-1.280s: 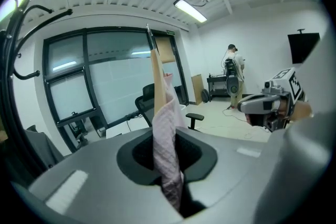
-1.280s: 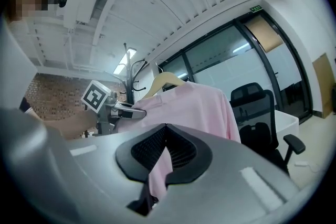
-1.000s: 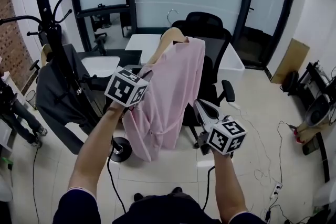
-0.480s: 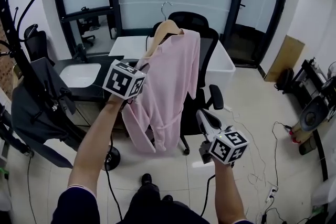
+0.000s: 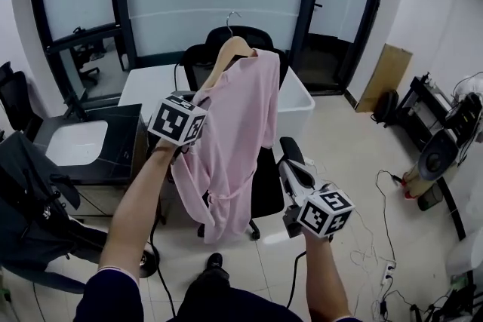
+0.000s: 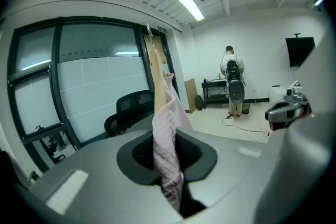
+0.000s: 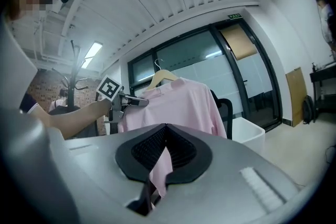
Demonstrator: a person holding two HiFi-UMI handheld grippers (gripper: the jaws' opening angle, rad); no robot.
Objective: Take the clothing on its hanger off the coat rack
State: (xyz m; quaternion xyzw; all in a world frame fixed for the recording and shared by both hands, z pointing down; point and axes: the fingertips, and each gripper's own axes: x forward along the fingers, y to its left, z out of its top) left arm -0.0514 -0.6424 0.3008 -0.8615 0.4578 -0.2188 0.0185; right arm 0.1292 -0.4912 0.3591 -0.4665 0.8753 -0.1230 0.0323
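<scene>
Nearest, right gripper point(image 5: 287, 147) held level, tips pressed together on nothing, just beside the right edge of the pink garment point(image 5: 238, 132). Left gripper point(image 5: 198, 96) clamped on shoulder cloth at the arm of the wooden hanger point(image 5: 230, 49). Hangs in mid-air, well apart from the coat rack point(image 7: 76, 81), long axis vertical, hook up, hem down. Beyond: black office chair point(image 5: 266, 188), white table point(image 5: 151, 79).

No readable text, brand or number anywhere (only the coded square markers point(image 5: 178, 120)).
</scene>
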